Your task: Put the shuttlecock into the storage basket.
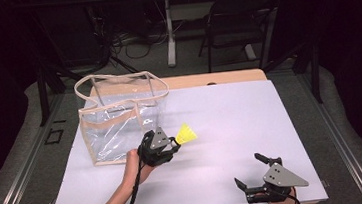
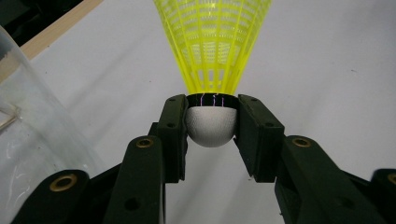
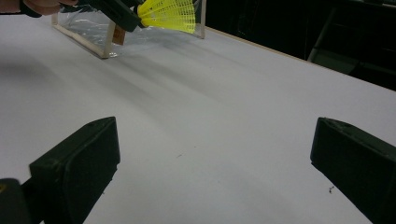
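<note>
The left gripper (image 2: 211, 122) has its two black jaws closed on the white rounded cork of one yellow plastic-skirted shuttlecock (image 2: 212, 51); each pad presses a side of the cork, and the mesh skirt fans out beyond the jaw tips. In the high view that left gripper (image 1: 175, 143) is held above the white bench (image 1: 241, 121), with the shuttlecock (image 1: 186, 134) pointing away to the right, just beside the front right corner of one clear plastic bag with beige trim (image 1: 115, 118). The bag stands upright on the left part of the bench with its top open.

The right gripper (image 3: 215, 158) has its two jaws spread wide, with bare bench surface between them and nothing held. In the high view it (image 1: 248, 171) rests near the front right edge of the bench, well apart from the shuttlecock and the bag.

One dark folding chair (image 1: 241, 21) stands on the floor behind the bench.
</note>
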Demonstrator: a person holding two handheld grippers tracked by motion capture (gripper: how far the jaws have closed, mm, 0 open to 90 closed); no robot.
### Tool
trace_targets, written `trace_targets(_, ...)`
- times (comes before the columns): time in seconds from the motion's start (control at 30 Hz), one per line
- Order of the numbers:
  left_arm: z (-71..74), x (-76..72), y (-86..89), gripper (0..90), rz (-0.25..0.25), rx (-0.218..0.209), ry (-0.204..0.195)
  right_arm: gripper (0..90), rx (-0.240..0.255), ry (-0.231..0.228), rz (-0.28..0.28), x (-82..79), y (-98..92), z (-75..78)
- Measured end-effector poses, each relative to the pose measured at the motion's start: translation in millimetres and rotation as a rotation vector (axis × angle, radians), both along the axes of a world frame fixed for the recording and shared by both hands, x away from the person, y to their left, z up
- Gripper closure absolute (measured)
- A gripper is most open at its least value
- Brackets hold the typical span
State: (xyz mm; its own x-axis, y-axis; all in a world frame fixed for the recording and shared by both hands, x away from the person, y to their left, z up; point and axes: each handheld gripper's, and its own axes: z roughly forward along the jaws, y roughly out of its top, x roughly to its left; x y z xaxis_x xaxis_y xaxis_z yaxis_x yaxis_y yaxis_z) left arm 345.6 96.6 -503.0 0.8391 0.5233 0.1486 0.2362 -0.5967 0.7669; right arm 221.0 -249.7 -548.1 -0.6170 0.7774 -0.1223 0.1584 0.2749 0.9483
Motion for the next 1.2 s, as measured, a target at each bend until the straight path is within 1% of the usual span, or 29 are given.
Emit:
trace_targets(0.27, 9.4, 0.2, -2.2, 64.6, -0.011, 0.009, -0.017, 1.0, 0.001, -0.003, 0.004, -0.5, 0.2, 0.3)
trace_targets(0.47, 16.6, 2.4, -3.0, 64.6, -0.012, -0.001, -0.025, 1.1, 0.001, -0.005, 0.004, -0.6, 0.2, 0.4)
trace_targets(0.53, 18.9, 2.5, -3.7, 64.6, -0.015, 0.000, -0.024, 1.1, 0.001, -0.005, 0.003, -0.7, 0.2, 0.4)
trace_targets(0.97, 33.5, 2.1, -6.2, 64.7, -0.022, 0.001, -0.054, 1.1, -0.001, -0.007, 0.002, -1.0, 0.2, 0.7)
trace_targets(1.0, 34.6, 2.3, -6.0, 64.6, -0.023, 0.006, -0.059, 1.1, -0.001, -0.007, 0.001, -1.0, 0.2, 0.7)
trace_targets(1.2, 39.7, 2.8, -6.3, 64.6, -0.025, 0.005, -0.066, 1.1, 0.000, -0.007, 0.001, -1.0, 0.2, 0.7)
